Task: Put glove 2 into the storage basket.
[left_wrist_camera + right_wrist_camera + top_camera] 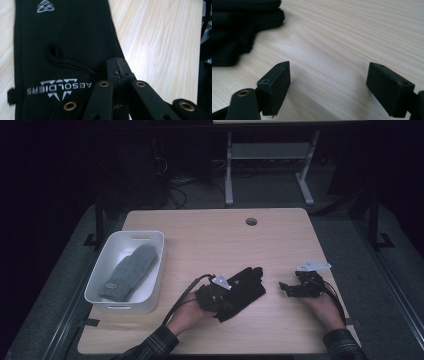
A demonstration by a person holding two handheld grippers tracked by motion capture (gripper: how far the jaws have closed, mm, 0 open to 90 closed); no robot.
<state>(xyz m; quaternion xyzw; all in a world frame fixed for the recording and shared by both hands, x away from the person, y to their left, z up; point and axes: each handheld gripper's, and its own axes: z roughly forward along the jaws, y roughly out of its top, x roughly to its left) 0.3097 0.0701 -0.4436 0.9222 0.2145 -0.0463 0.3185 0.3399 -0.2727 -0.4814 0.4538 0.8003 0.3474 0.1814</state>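
Pale wood table point(210, 240): we see our left gripper point(117, 65) pressed together over the black glove point(242, 285) near the front edge, while our right gripper point(328, 87), jaws spread, hovers just beside it.

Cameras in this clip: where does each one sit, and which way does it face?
High view: above the person's side, looking forward and down on the table; both forearms enter from below.
Left gripper view: rides the left gripper, jaws closed over the black glove.
Right gripper view: rides the right gripper, jaws apart above bare wood.
Shared: the black glove.
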